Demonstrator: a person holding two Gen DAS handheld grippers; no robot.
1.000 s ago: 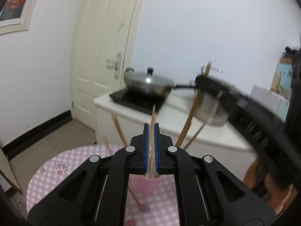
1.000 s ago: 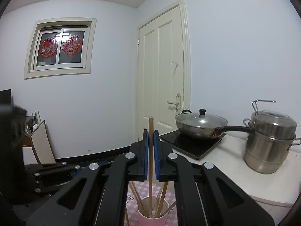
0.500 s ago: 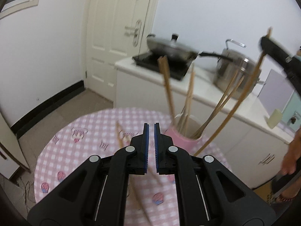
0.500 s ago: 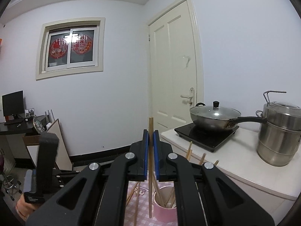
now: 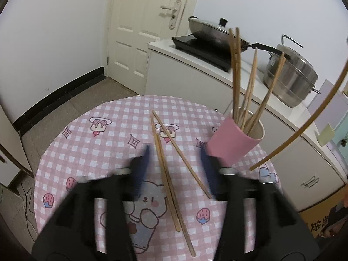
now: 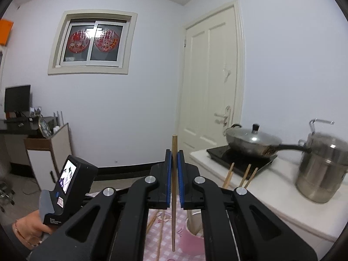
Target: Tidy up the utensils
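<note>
A pink cup (image 5: 233,140) stands at the right of the round pink checked table (image 5: 91,143) with several wooden chopsticks (image 5: 237,74) upright in it. Three loose chopsticks (image 5: 167,167) lie on the table beside it. My left gripper (image 5: 175,154) is open, blurred, low over those loose chopsticks. My right gripper (image 6: 174,174) is shut on one chopstick (image 6: 173,206), held upright above the table just left of the cup (image 6: 191,239). That chopstick (image 5: 304,126) shows at the right in the left wrist view.
A white counter (image 5: 195,65) behind the table holds a cooktop with a lidded wok (image 5: 213,31) and a steel pot (image 5: 291,80). A closed door (image 5: 150,21) is at the back. The hand holding the left gripper's handle (image 6: 65,184) shows at the left.
My left gripper has let go of its chopstick, swung down toward the table and opened wide over the loose chopsticks. My right gripper still holds its chopstick and has shifted left of the cup.
</note>
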